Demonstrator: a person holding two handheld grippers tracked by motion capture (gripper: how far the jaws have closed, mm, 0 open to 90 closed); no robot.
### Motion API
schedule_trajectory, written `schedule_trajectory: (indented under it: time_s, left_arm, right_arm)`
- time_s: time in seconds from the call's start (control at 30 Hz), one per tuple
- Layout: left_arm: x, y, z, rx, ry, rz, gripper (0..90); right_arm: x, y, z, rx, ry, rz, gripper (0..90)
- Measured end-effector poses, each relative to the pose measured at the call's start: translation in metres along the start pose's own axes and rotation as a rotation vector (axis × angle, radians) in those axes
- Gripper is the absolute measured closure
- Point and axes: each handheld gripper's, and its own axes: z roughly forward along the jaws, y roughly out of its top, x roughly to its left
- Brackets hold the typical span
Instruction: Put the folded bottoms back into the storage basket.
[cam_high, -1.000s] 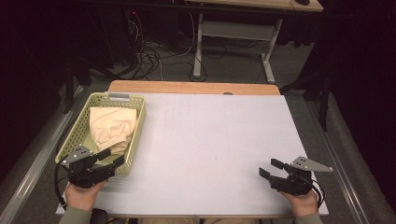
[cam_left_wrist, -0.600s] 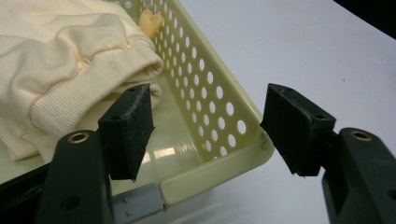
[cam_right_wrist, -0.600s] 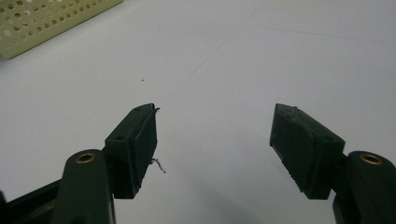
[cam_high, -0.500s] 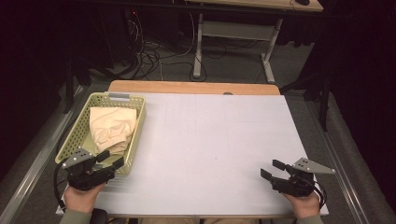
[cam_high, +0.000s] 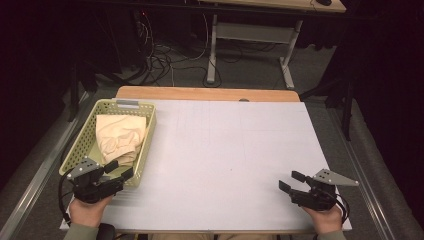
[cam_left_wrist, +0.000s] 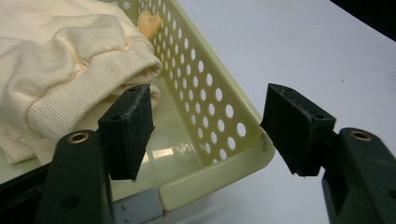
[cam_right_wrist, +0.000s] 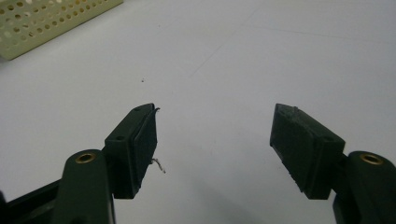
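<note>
A pale green perforated basket (cam_high: 148, 137) stands at the left of the white table top and holds a folded cream garment (cam_high: 120, 135). My left gripper (cam_high: 121, 169) is open at the basket's near right corner. In the left gripper view one jaw hangs over the inside beside the garment (cam_left_wrist: 70, 56), the other outside the basket wall (cam_left_wrist: 205, 179); the left gripper (cam_left_wrist: 210, 100) touches nothing. My right gripper (cam_high: 290, 180) rests low at the near right of the table, open. The right gripper (cam_right_wrist: 215, 116) has bare table between its jaws.
A white sheet (cam_high: 225, 150) covers the table, with a wooden strip (cam_high: 205, 93) showing at its far edge. Beyond stand a desk frame (cam_high: 250, 35) and floor cables (cam_high: 160, 55). The basket's corner (cam_right_wrist: 42, 18) shows far off in the right gripper view.
</note>
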Motion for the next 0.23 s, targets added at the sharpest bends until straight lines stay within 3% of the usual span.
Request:
schedule_trajectory:
  time_s: [0.23]
  left_arm:
    - [0.0015,0.0004,0.001,-0.001,-0.008,-0.007,32.4]
  right_arm:
    - [0.0,0.0002,0.0002,-0.003,-0.002,0.003,32.2]
